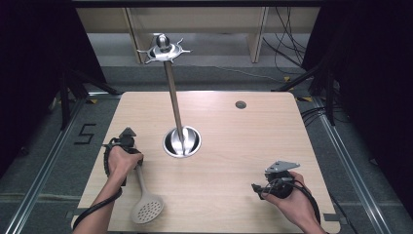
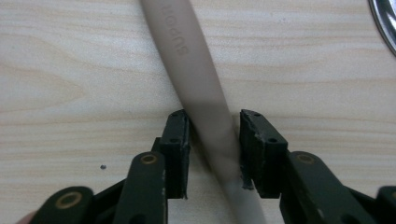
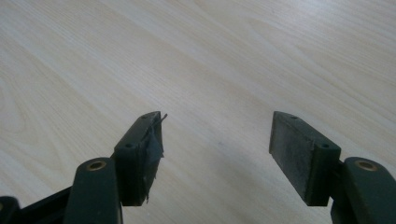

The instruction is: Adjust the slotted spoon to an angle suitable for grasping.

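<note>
A beige slotted spoon (image 1: 147, 209) lies on the wooden table (image 1: 234, 146) at the front left, its perforated head towards me. My left gripper (image 1: 135, 163) comes down on the upper part of its handle. In the left gripper view the jaws (image 2: 214, 119) sit close on either side of the handle (image 2: 196, 70), pressed against it. My right gripper (image 1: 257, 189) rests low at the front right, pointing left. In the right gripper view it (image 3: 217, 119) stands wide open over bare wood, with nothing between its pads.
A tall metal stand rises from a round steel base (image 1: 181, 142) at the table's middle, with a ring of hooks (image 1: 164, 48) on top. The base's rim (image 2: 387, 18) lies close to the spoon handle. A small round hole (image 1: 240, 104) sits at the far right.
</note>
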A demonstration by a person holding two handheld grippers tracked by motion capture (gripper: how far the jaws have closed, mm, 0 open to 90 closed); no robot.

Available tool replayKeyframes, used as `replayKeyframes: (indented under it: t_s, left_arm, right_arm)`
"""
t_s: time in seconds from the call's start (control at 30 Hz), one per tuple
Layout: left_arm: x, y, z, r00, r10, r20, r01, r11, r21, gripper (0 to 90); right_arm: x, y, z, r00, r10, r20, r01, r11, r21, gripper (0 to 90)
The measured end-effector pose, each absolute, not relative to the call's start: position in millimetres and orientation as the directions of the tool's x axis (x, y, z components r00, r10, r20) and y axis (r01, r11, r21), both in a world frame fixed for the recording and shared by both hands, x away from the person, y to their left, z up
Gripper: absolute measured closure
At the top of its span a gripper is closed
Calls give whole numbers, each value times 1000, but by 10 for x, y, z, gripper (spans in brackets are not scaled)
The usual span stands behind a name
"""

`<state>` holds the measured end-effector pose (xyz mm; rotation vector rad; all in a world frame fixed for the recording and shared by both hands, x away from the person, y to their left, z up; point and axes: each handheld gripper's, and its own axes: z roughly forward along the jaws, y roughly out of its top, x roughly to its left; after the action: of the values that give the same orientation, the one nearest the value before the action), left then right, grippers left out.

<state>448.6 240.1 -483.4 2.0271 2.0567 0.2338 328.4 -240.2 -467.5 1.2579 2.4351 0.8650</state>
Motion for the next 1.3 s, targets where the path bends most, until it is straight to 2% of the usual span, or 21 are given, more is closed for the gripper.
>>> replayKeyframes:
  t_s: [0.07, 0.13, 0.17, 0.53, 0.87, 1.07, 1.13, 1.3]
  left_arm:
    - [4476, 2404, -4847, 2, 998, -64, 954, 18, 299, 679]
    - [4453, 2436, -4829, 43, 997, -63, 960, -24, 278, 704]
    - [4450, 2425, -4846, 27, 997, -70, 955, -5, 297, 715]
    - [4342, 2458, -4799, 106, 989, -107, 938, -64, 340, 720]
    - [4078, 2562, -4544, 168, 967, -190, 872, -56, 487, 721]
    - [3878, 2655, -4374, 266, 945, -191, 809, -111, 577, 722]
    - [3772, 2669, -4308, 252, 945, -206, 803, -85, 590, 722]
    - [3529, 2750, -4160, 311, 930, -194, 741, -109, 662, 723]
  right_arm:
    - [3284, -2402, -4674, -587, 809, 35, 650, 445, 617, 355]
    - [3285, -2402, -4676, -587, 809, 36, 650, 444, 616, 355]
    - [3285, -2401, -4676, -586, 809, 37, 650, 443, 617, 355]
    - [3284, -2404, -4675, -591, 806, 36, 647, 448, 617, 350]
    - [3280, -2402, -4674, -583, 811, 43, 647, 432, 628, 348]
    - [3278, -2399, -4663, -585, 810, 44, 647, 435, 626, 349]
    - [3281, -2405, -4665, -588, 808, 31, 639, 441, 630, 349]
    - [3269, -2392, -4654, -574, 817, 51, 650, 418, 635, 351]
